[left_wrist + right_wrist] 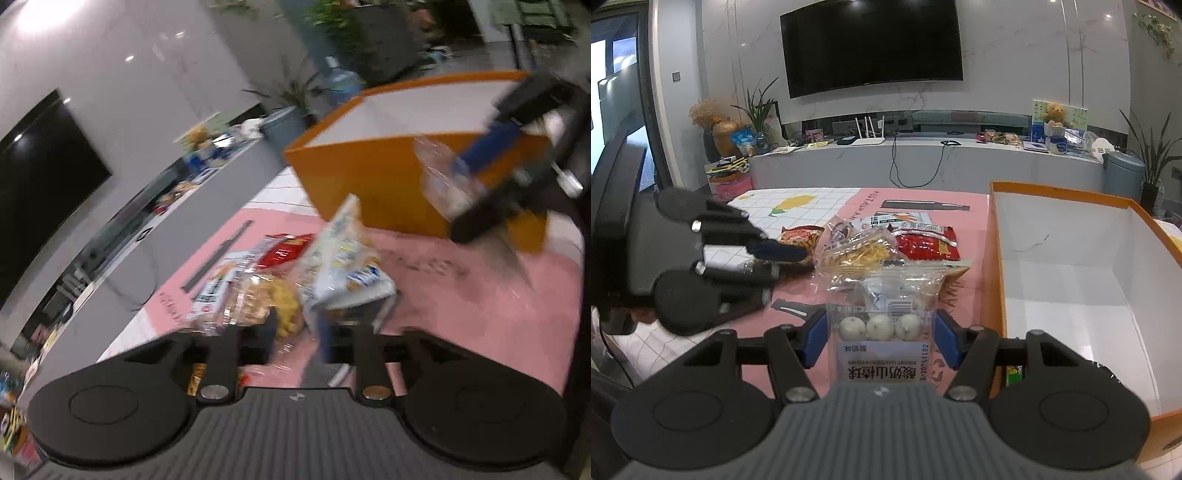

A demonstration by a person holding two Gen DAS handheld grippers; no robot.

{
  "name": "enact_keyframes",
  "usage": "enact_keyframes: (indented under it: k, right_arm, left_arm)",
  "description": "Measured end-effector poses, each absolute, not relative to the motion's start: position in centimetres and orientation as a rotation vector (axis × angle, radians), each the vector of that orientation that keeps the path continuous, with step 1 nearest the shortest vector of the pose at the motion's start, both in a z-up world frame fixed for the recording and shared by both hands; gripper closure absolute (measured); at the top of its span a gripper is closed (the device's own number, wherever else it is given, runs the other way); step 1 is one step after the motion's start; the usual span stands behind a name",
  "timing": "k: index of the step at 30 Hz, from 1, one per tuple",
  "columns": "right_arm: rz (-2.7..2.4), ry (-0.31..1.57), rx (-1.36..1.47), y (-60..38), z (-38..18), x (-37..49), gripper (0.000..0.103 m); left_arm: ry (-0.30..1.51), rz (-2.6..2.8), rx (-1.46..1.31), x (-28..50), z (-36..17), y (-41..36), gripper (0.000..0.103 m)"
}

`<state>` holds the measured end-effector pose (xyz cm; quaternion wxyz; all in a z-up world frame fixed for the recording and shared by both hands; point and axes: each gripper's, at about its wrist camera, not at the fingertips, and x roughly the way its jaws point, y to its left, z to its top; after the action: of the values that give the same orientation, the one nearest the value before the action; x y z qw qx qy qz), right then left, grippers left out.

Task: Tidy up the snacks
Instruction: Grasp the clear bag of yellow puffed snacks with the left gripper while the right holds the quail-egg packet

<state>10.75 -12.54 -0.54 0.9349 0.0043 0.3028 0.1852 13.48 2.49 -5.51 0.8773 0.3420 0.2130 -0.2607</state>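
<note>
The right claw (881,338) has its blue pads (815,338) pressed on either side of a clear packet of white balls (882,328), so it is closed on that packet and holds it up above the pink mat (798,291), just left of the orange box (993,258). In the left wrist view the same packet (439,177) shows as a clear blur against the box's orange side (354,173), pinched in the right claw (480,173).

The box stands open on the right side of the worktop, white inside, and I see nothing lying on the part of its floor that shows.

The left claw (295,332) is low over the heap of snacks, and that view is badly smeared. A pale blue-and-white bag (343,258) rises between its fingers (360,350), and they look closed on its lower edge, though the blur leaves me unsure. From the right wrist view the left claw (783,258) lies on its side at the left edge of the heap, its tips close together.

The rest of the snacks lie bunched in the middle of the mat: a red packet (927,245), a clear bag of yellow crisps (857,251), and an orange-red bag (799,240) right by the left claw's tips.

A black television (871,44) hangs on the wall behind.
</note>
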Motion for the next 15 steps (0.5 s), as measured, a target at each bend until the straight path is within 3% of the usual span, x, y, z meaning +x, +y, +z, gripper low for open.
enact_keyframes:
  k: [1,2,7,15]
  right_arm:
    - [0.378,0.618,0.012,-12.5,-0.5,10.8,0.043]
    - [0.378,0.620,0.014,-12.4,-0.5,10.8,0.043]
    - [0.390,0.630,-0.004,-12.1,-0.8,10.6,0.043]
    - [0.391,0.632,0.004,-12.3,-0.7,10.9,0.043]
  left_arm:
    - [0.435,-0.540,0.749,13.2,-6.1,2.1,0.040]
    - [0.425,-0.516,0.802,13.1,-6.9,1.6,0.037]
    - [0.406,-0.399,1.037,14.3,-10.9,-0.7,0.037]
    - [0.397,-0.294,1.082,17.3,-13.5,-1.8,0.031]
